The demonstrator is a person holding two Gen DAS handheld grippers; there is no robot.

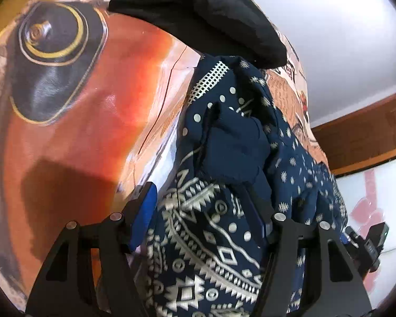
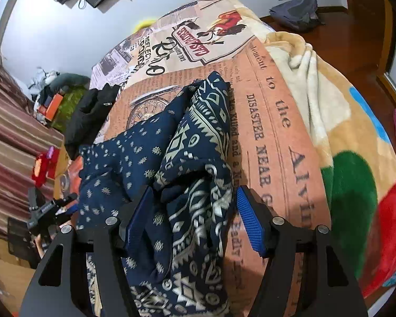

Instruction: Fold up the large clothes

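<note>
Both jaws stand apart, the left gripper (image 1: 206,219) and right gripper (image 2: 195,219) each straddling the bunched navy patterned garment (image 2: 187,158) on the printed bedspread (image 2: 272,121). Closing now could pinch several layers together (the fabric is heaped), so a lift might drag a crooked wad rather than one clean edge.

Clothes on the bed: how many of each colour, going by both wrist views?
Navy patterned garment: 1
Black garment: 1
Total: 2
Both grippers' jaws stand open around the navy fabric: left, right.
</note>
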